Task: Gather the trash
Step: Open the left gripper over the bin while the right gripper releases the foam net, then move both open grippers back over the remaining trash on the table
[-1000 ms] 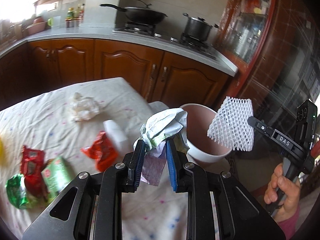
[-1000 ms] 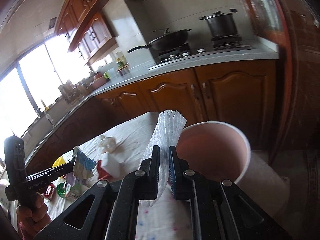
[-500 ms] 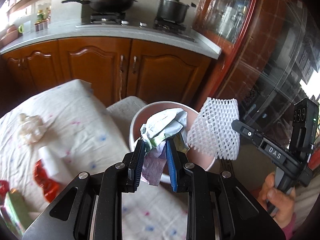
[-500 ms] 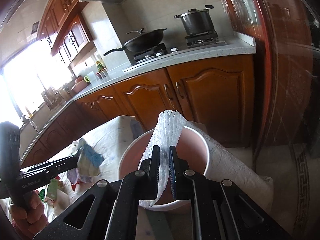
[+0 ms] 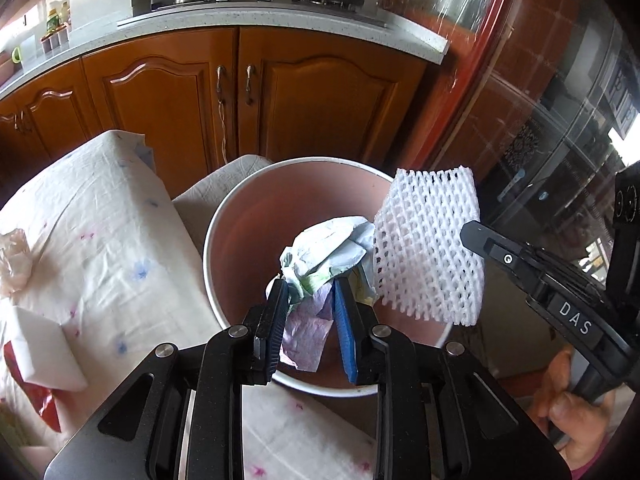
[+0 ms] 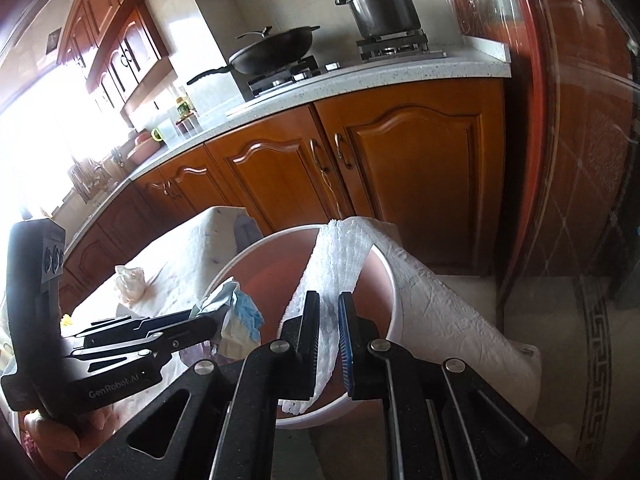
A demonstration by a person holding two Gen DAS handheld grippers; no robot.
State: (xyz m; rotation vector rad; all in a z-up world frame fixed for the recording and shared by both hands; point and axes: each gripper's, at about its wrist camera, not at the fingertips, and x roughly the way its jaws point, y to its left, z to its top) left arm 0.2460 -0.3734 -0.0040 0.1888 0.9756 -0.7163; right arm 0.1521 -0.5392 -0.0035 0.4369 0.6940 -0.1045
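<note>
Left tongs (image 5: 310, 292) clamped on crumpled paper wad (image 5: 326, 254), poised over pink bin (image 5: 256, 216). Right tongs (image 5: 466, 232) gripping white foam net (image 5: 428, 248) just beside. Cloth-covered table (image 5: 100, 208) at left, bearing white block (image 5: 38, 350) and red wrapper (image 5: 38, 400).

Daylit, blown-out window (image 6: 36, 128) at left, fisheye-bent edges, dark corners

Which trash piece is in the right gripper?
The white foam net, clamped in the right gripper over the pink bin; the left gripper holds crumpled paper.
</note>
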